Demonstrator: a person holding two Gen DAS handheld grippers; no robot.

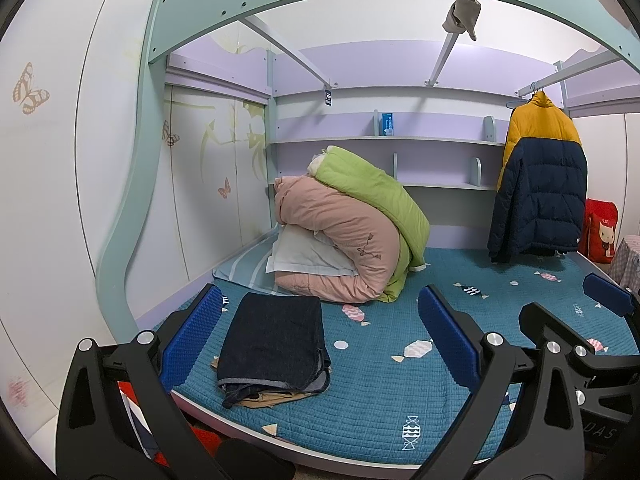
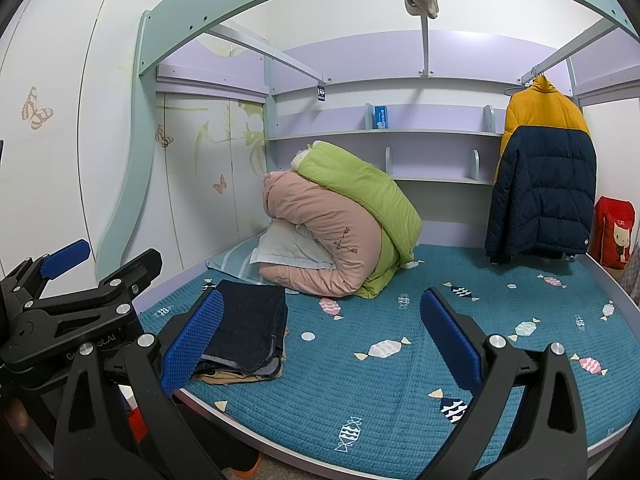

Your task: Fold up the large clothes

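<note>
Handling: folded jeans (image 1: pixel 276 344) looked heavy, soft; grip near edge.
Left gripper (image 1: pixel 320 340): fingers wide, empty.
Right gripper (image 2: pixel 320 340): wide, empty.
Under-layer: possibly tan cloth.

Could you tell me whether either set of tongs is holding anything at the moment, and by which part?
Nothing is held. The left tongs and right tongs are both open above the bed; the folded jeans lie untouched.

The teal quilted bed cover (image 2: pixel 400 380) lies open mid-bed, hemmed by the folded dark denim stack (image 2: pixel 244 324), the rolled pink and green quilts (image 2: pixel 340 232) and the hanging yellow-and-navy puffer jacket (image 2: pixel 540 184).
</note>
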